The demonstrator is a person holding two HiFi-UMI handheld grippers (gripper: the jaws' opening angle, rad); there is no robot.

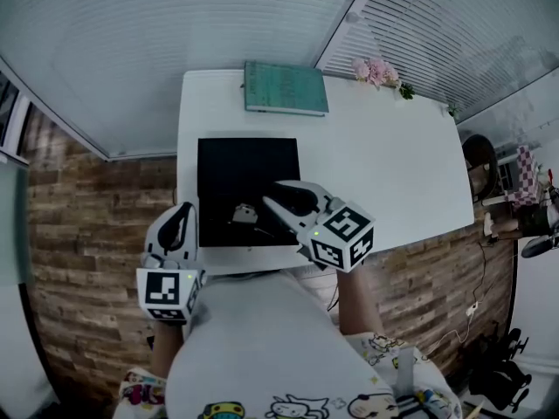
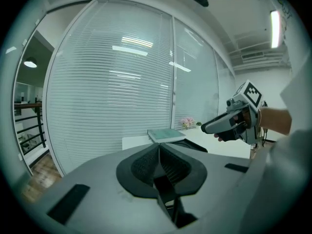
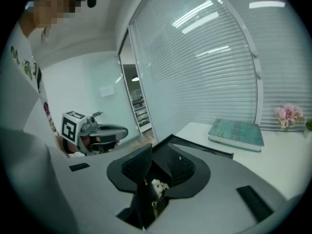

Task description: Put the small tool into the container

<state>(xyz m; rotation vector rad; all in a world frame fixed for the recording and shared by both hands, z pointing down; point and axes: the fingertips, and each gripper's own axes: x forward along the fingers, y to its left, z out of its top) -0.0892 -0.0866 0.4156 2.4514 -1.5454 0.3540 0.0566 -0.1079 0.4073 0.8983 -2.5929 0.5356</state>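
**A:** Small tool: where is it lying?

**B:** We are seeing the small tool inside the black tray, on the tray floor near its front edge. It is a little pale piece, and we cannot tell its exact kind.

**A:** Is the right gripper holding it?

**B:** No. In the right gripper view the two jaws are standing apart, and we are looking down through the gap between them at the tool. They are not clamping it. In the head view the jaw tips are hanging over the tray, just beside the tool on its right side.

**A:** And what is the left gripper doing?

**B:** It is hovering at the near left corner of the white table, just outside the left side of the tray. In the left gripper view its jaws are meeting at the tips, and we are seeing nothing between them.

**A:** What else are we seeing on the table?

**B:** A green book is lying flat at the far edge, behind the tray. A small bunch of pink flowers is sitting to the right of the book. Both are well apart from the tool.
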